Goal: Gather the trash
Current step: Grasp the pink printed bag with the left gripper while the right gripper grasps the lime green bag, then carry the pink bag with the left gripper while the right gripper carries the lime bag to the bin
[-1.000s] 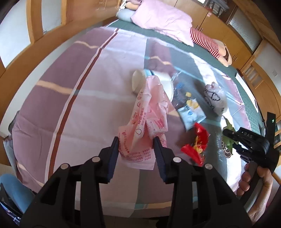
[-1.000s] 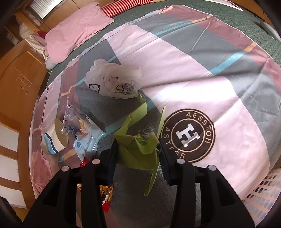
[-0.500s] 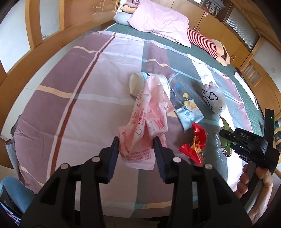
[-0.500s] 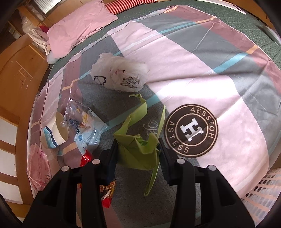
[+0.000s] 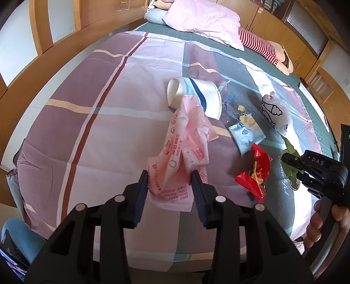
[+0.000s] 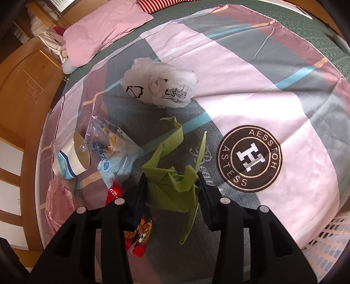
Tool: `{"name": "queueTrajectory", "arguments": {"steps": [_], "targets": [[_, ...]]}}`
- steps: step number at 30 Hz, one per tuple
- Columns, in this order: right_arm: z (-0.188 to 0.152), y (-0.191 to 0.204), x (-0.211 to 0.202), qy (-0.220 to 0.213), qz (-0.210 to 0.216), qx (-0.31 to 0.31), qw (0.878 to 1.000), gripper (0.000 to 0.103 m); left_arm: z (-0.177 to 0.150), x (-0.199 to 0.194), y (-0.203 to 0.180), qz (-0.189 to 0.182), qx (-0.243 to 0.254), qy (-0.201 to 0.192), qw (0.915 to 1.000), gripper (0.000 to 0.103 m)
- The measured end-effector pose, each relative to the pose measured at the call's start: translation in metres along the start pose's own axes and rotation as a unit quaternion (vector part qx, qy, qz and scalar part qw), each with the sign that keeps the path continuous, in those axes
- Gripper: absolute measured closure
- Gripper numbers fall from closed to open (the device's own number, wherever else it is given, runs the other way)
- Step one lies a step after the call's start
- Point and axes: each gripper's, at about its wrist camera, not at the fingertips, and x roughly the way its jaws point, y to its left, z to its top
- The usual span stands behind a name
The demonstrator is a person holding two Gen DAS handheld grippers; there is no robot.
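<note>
My left gripper (image 5: 169, 177) is shut on a crumpled pink plastic bag (image 5: 186, 135) whose far end drapes toward a tipped paper cup (image 5: 196, 96) on the bedspread. A folded green paper piece (image 6: 166, 150) sits pinched in my right gripper (image 6: 171, 181), its strips trailing onto the bed. Loose on the cover lie a clear snack bag (image 5: 242, 124), a red wrapper (image 5: 256, 172) and a white plastic bag (image 6: 161, 85). In the left wrist view the right gripper (image 5: 291, 161) shows at the right edge, held by a hand (image 5: 323, 222).
The striped bedspread (image 6: 273, 83) bears a round brown logo (image 6: 249, 158). A pink pillow (image 5: 203, 19) and a striped plush (image 5: 258, 43) lie at the head. A white slotted basket (image 6: 328, 236) stands off the bed's near right edge. Wooden panelling (image 5: 54, 54) borders the left side.
Both views have drifted only slightly. Each gripper keeps the same hold on its piece.
</note>
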Motion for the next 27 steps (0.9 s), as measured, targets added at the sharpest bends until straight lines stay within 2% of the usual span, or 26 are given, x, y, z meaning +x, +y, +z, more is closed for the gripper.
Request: {"name": "queueTrajectory", "arguments": {"steps": [9,22,27], "targets": [[0.0,0.001,0.0,0.003,0.004,-0.001,1.0,0.059,-0.002,0.004,-0.005,0.003,0.008,0.005,1.0,0.063],[0.0,0.002,0.0,0.004,0.005,-0.005,1.0,0.059,-0.001,-0.005,0.0,0.005,0.005,-0.012,0.9999,0.063],[0.0,0.002,0.0,0.003,0.005,-0.005,1.0,0.059,0.001,-0.012,0.0,-0.006,0.0,-0.027,0.9996,0.064]]}}
